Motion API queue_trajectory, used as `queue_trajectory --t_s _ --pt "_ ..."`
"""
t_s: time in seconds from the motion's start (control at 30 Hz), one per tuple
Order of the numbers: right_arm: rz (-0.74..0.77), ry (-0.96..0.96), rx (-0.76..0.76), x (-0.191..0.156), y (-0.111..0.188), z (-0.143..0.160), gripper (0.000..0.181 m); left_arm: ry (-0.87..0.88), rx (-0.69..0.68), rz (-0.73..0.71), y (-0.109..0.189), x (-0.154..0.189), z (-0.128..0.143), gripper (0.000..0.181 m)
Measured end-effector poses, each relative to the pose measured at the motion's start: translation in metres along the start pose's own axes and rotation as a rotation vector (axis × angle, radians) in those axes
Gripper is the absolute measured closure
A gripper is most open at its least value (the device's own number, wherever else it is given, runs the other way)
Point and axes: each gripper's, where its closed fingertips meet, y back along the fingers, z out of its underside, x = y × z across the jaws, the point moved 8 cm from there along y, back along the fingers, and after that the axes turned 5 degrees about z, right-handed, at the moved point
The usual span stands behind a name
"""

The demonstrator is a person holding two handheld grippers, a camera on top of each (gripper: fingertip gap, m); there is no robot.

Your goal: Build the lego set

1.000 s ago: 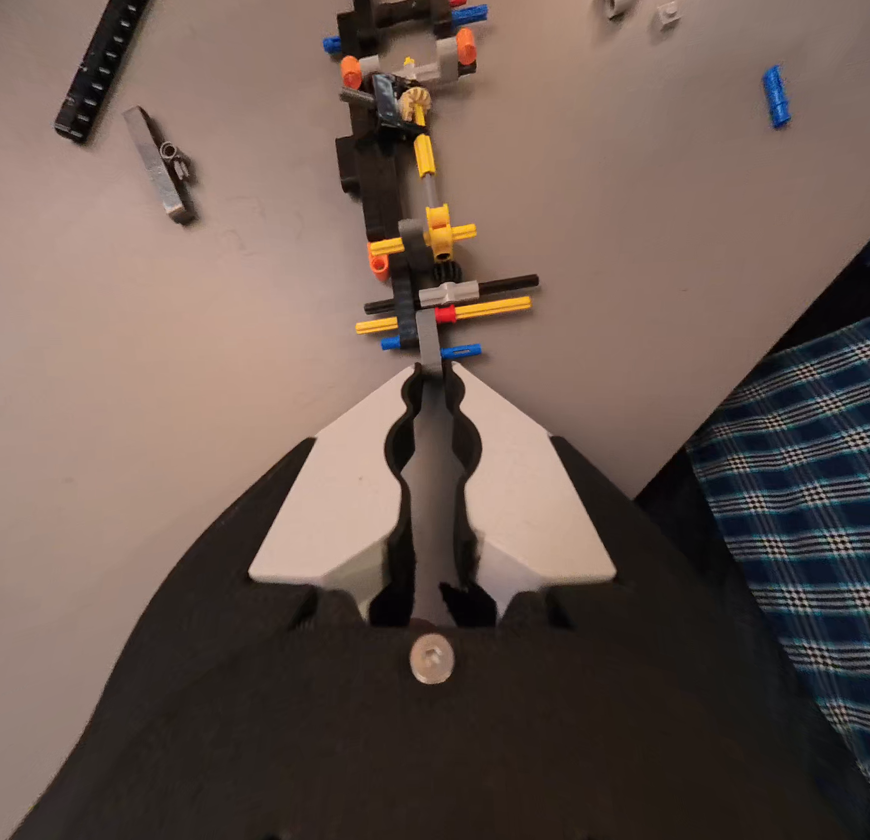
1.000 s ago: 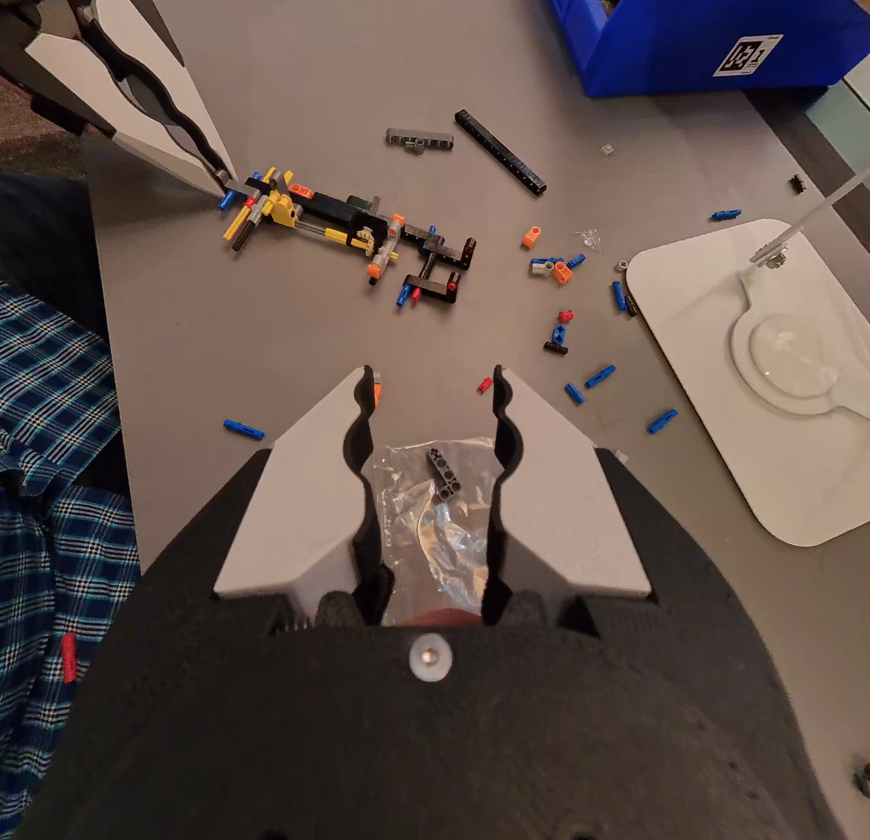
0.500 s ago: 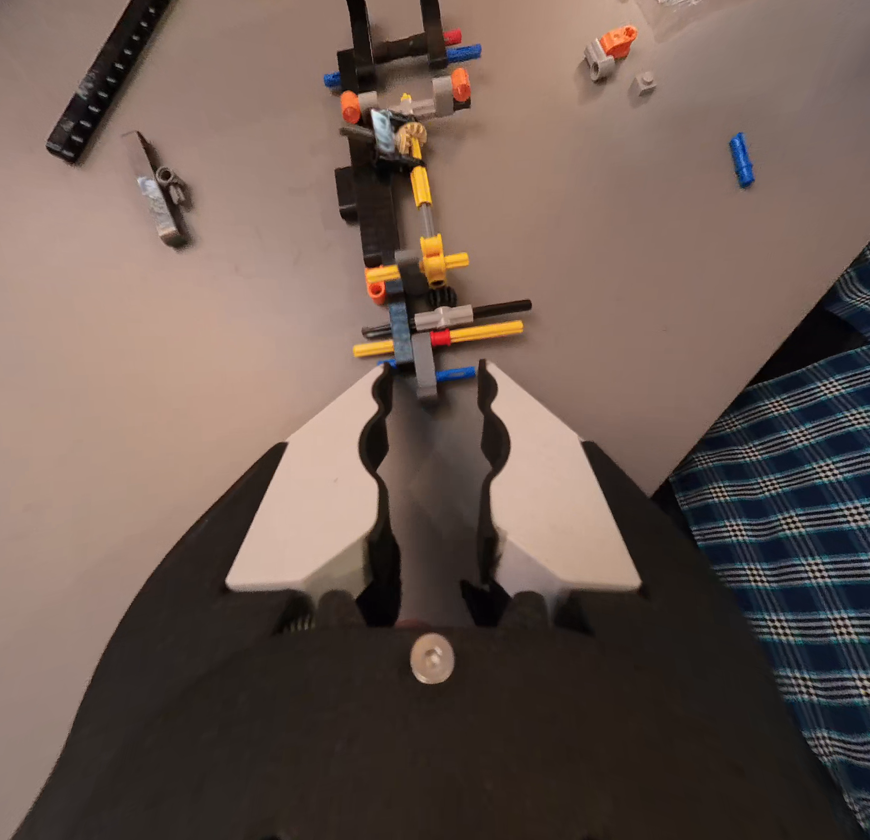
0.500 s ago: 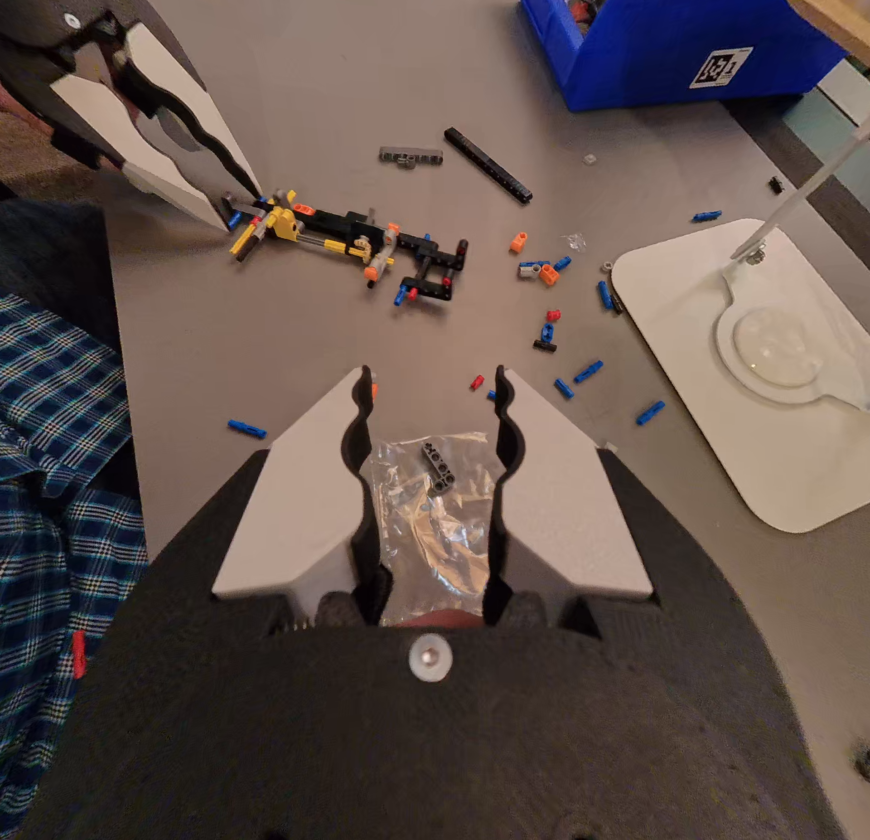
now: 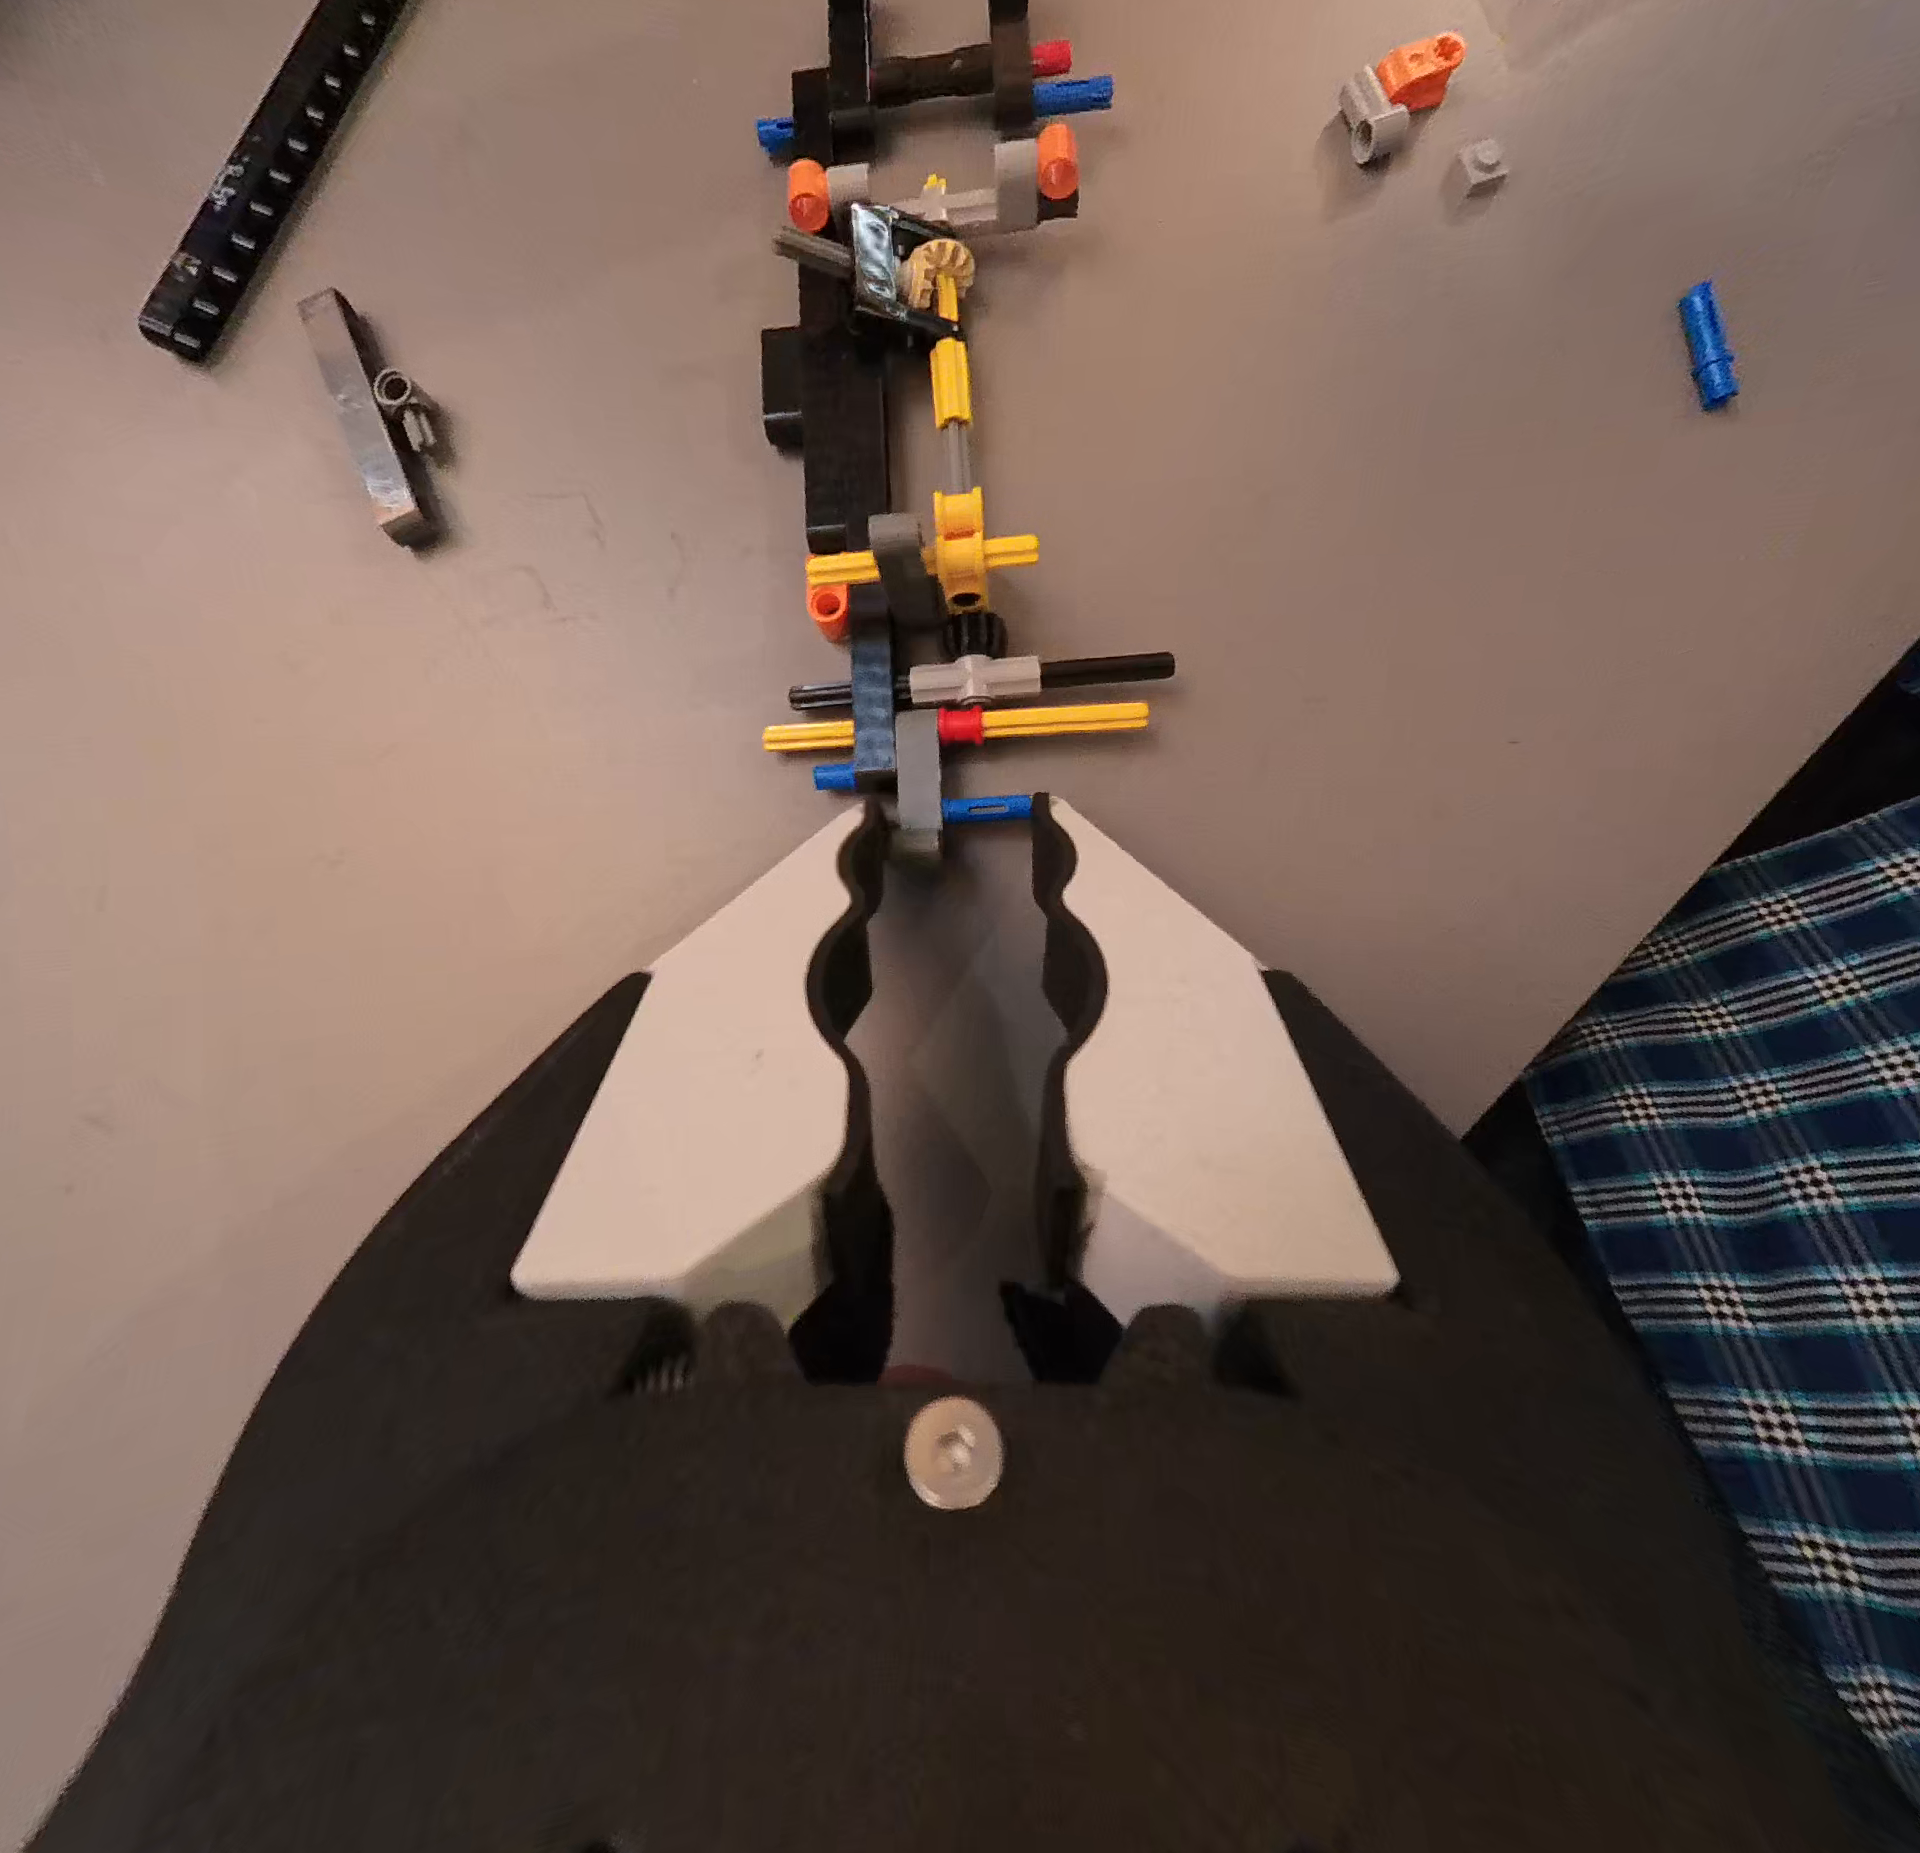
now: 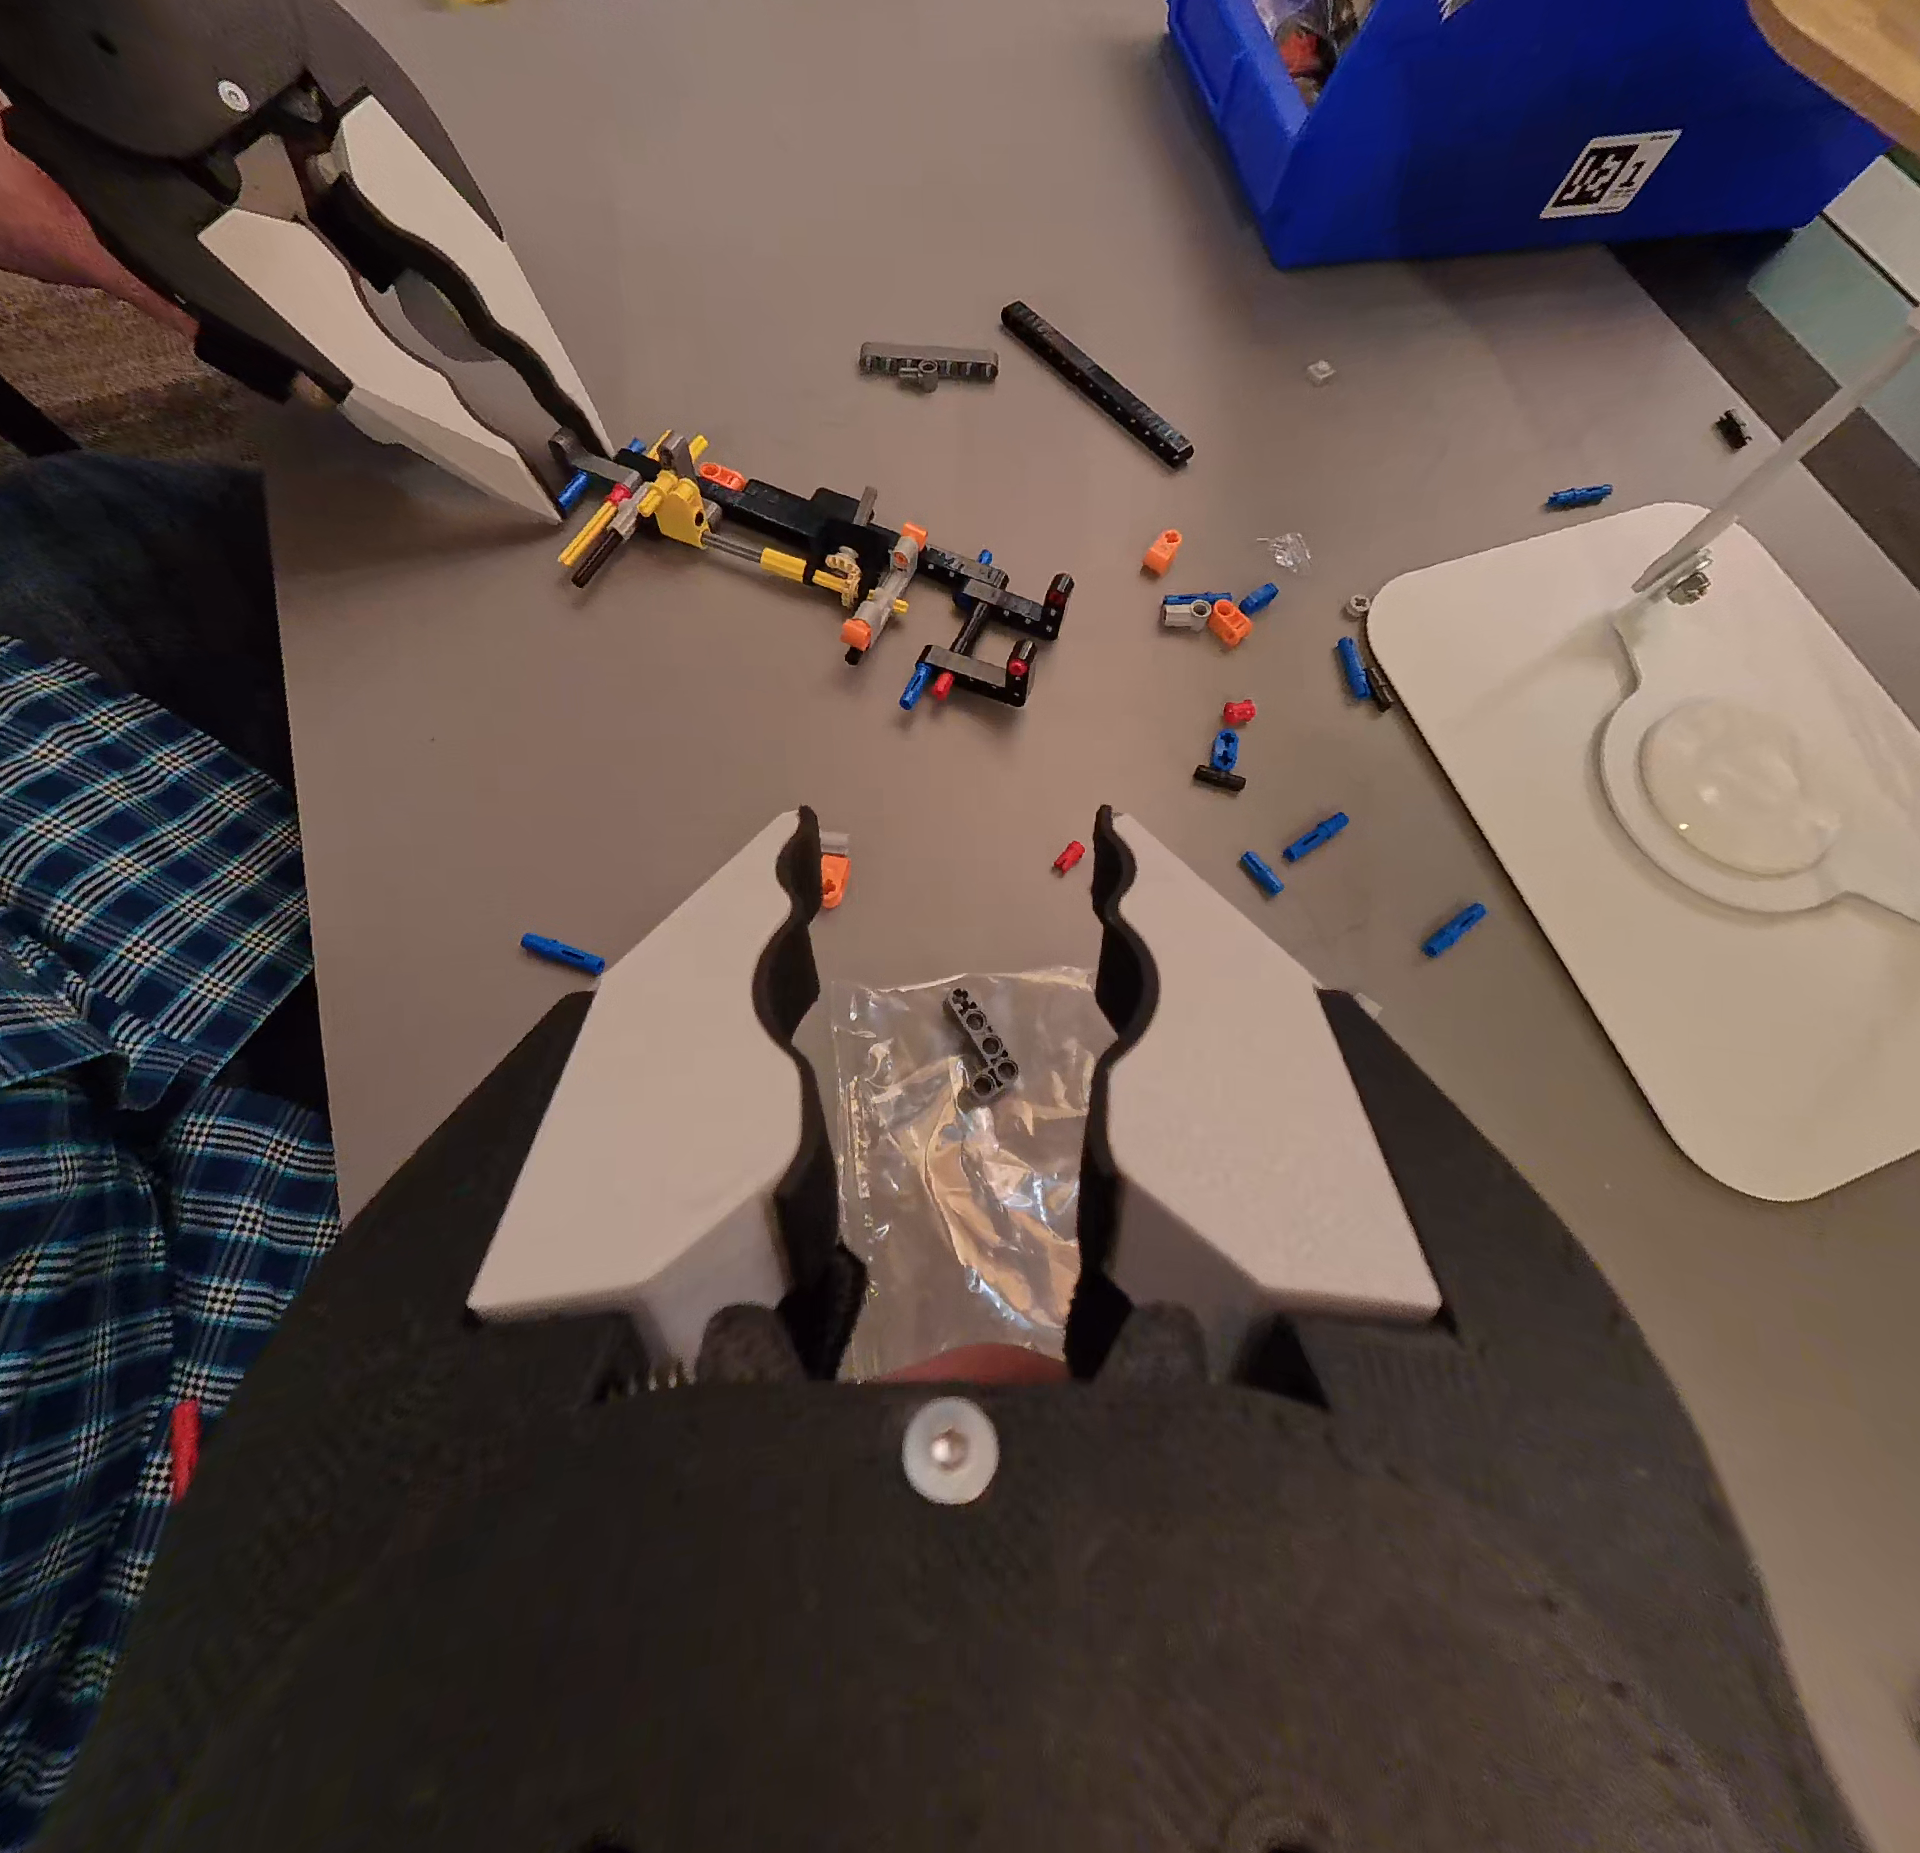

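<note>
at lego assembly [image 5: 914, 515] end, left gripper [image 5: 951, 816] open, right gripper [image 6: 951, 832] open

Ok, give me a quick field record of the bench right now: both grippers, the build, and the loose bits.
left gripper: open, tips astride the grey beam end of the lego assembly
right gripper: open, empty, above a clear plastic bag holding a dark beam
assembly: lying flat on the grey table
loose parts: long black beam, grey beam, scattered blue pins
bin: blue bin, far right
</note>
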Motion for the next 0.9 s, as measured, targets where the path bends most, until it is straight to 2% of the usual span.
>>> queue_trajectory --t_s 0.53,0.7,0.9 --pt "0.017 -0.008 0.013 0.007 0.006 0.001 0.131 0.037 0.078 -0.009 0.017 -0.005 -0.005 0.124" --pt "0.050 -0.015 0.033 0.020 0.021 0.005 0.144 0.047 0.126 -0.065 0.030 -0.010 -0.012 0.113" --pt "0.077 -0.028 0.016 0.033 0.032 0.018 0.159 0.050 0.171 -0.103 0.046 -0.019 -0.022 0.117"
